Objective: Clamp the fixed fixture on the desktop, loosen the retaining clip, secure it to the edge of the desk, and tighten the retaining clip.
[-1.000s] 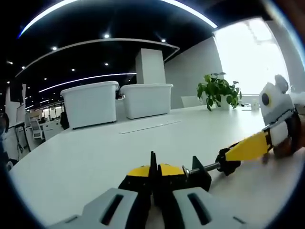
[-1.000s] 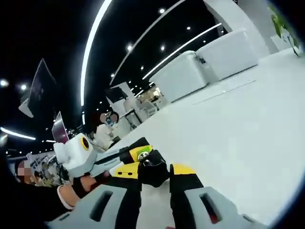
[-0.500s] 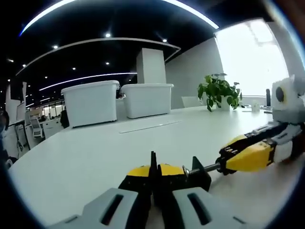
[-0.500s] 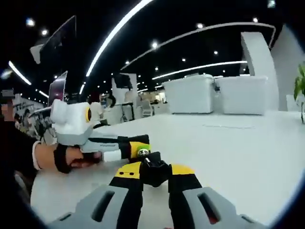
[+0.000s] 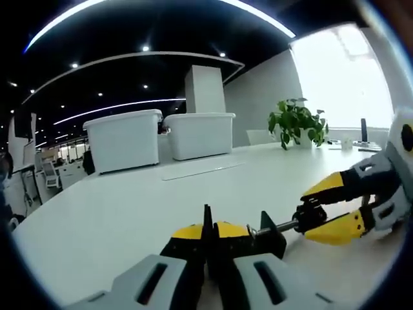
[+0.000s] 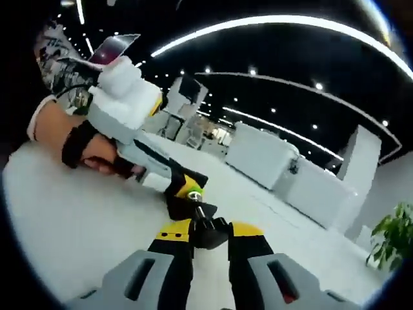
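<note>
From my left gripper view, the two white bins sit at the far side of the white desk, with the potted plant off to the right. My left gripper has its jaws squeezed tight on the black fixture lying on the desktop. Its screw runs right to the knob — my right gripper is pinched around that knob. In the right gripper view, the hand holding the left gripper rests on the desk.
</note>
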A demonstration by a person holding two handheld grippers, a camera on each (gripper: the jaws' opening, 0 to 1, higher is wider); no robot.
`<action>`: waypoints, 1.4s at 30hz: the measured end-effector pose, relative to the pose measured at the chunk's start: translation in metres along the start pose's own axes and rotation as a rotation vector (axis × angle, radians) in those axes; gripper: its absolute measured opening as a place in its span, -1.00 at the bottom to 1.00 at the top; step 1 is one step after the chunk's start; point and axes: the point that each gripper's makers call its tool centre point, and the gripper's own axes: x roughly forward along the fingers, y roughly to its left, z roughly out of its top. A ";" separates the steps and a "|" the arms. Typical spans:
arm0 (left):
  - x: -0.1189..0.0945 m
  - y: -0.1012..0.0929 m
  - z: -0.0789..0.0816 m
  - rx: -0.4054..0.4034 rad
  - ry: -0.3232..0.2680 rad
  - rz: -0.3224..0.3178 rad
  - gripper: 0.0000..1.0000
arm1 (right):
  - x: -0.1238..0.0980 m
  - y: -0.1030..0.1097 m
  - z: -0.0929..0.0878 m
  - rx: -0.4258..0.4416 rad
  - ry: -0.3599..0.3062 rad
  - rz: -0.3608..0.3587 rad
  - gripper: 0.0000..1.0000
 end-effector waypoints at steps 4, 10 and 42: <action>0.000 0.001 0.000 0.011 0.002 0.007 -0.90 | -0.002 0.007 0.002 -0.201 0.021 -0.029 -0.61; 0.000 0.001 0.000 0.008 0.002 0.007 -0.90 | 0.000 0.006 0.002 -0.243 0.027 -0.042 -0.62; 0.002 0.002 -0.002 -0.016 0.005 0.009 -0.90 | 0.019 -0.025 -0.029 1.051 0.035 0.193 -0.66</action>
